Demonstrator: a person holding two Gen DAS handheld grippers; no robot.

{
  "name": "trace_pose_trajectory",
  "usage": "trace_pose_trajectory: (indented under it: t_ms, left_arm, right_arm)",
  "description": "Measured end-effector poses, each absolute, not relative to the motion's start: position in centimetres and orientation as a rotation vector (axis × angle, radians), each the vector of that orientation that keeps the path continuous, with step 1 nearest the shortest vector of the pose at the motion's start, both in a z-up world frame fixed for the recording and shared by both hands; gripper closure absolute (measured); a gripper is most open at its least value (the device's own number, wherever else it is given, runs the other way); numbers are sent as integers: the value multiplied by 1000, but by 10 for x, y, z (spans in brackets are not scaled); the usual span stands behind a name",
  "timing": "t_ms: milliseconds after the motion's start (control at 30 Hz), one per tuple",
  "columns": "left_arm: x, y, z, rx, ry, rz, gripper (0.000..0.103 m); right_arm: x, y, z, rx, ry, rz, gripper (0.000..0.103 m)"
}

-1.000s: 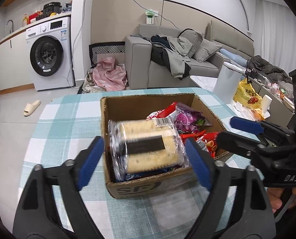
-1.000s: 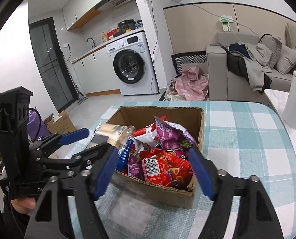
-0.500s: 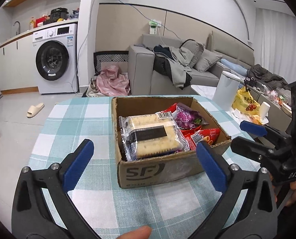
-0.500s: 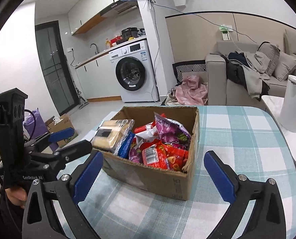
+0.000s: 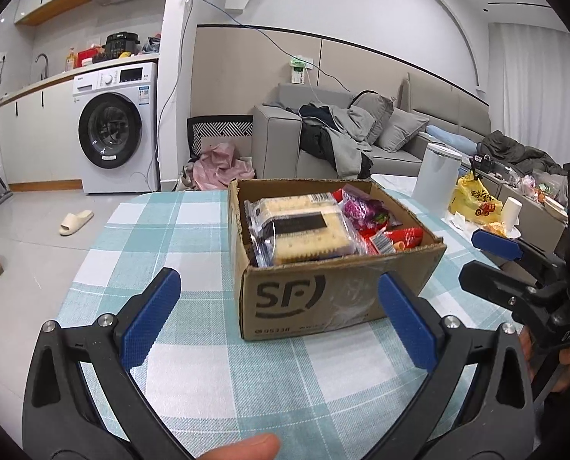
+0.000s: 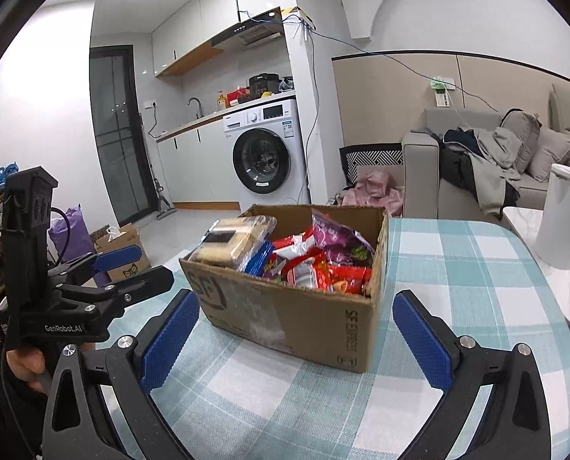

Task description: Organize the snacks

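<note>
One brown cardboard box of snacks on the checked table.
Two grippers, left gripper and right gripper, jaws wide apart, holding nothing; one clear-wrapped cracker pack on top.

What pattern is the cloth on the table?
The tablecloth is a teal-and-white check, clearest in the right wrist view.
</note>
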State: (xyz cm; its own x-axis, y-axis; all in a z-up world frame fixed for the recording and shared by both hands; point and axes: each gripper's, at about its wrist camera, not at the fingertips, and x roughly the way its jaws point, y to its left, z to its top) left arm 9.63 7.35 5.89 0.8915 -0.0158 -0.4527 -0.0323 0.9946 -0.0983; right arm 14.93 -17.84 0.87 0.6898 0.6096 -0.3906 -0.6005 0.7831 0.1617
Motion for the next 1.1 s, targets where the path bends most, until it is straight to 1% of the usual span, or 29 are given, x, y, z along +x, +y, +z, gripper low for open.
trace_pose_trajectory:
  t_ms: [300, 1100]
  left_arm:
    - [84, 76, 46, -102, 452, 35, 1]
    - [87, 71, 28, -73, 446, 44, 1]
  right_arm:
    - [141, -183, -3, 25, 400, 665, 0]
    - [130, -180, -9, -7, 352, 674, 0]
